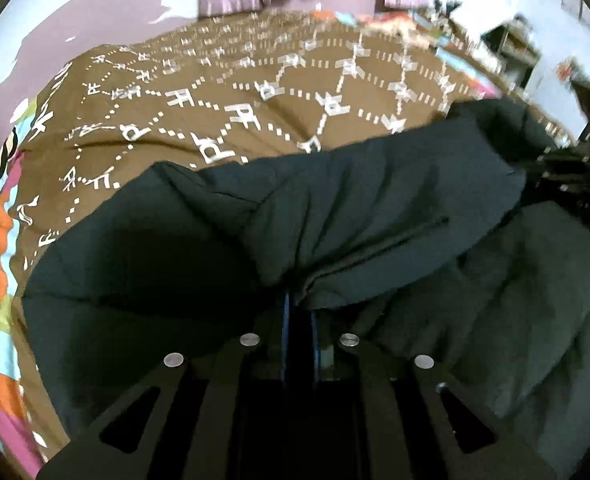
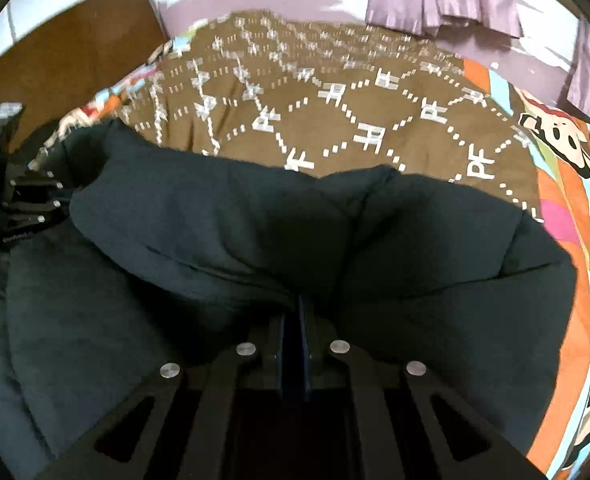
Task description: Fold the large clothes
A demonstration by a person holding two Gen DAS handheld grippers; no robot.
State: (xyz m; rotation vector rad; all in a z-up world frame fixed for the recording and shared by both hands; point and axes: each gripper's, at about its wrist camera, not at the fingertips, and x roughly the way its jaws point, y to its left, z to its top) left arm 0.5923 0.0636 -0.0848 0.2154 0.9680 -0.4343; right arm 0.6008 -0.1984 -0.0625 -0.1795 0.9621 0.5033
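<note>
Cloth of the dark coat (image 1: 335, 216) is pinched tight in the left tool (image 1: 298, 312) and the right tool (image 2: 295, 320), so one edge can be carried over evenly. The coat is spread on the bed (image 1: 255, 92), likely mid-fold.

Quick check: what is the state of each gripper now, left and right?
Left gripper: closed on the dark garment.
Right gripper: closed on the same dark garment.
</note>
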